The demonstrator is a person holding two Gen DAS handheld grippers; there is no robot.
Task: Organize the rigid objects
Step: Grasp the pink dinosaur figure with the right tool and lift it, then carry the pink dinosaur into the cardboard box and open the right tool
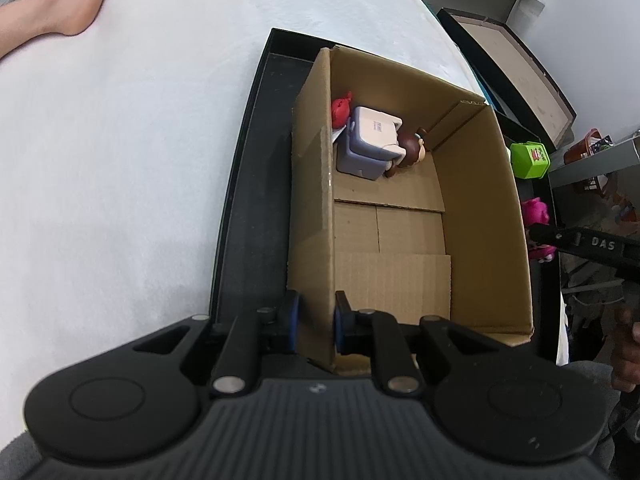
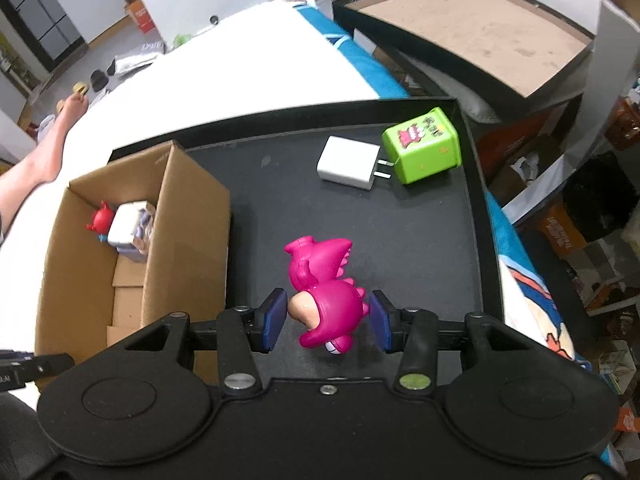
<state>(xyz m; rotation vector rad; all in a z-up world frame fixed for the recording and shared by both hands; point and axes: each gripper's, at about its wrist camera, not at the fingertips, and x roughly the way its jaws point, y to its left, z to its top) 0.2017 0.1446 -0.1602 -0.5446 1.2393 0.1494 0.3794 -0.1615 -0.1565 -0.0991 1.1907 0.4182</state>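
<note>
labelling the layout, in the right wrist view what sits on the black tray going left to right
cardboard box → pink dinosuit figure (between the right tool's pads) → white charger → green cube

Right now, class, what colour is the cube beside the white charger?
Green cube, clearest from the right wrist view.

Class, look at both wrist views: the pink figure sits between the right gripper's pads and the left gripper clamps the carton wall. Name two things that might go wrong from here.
1. The right gripper holds the pink dinosaur figure by its rounded head end; it may twist or slip.
2. The left gripper pinches only one wall of the cardboard box; a bump from the figure might tip the box on the black tray.
</note>
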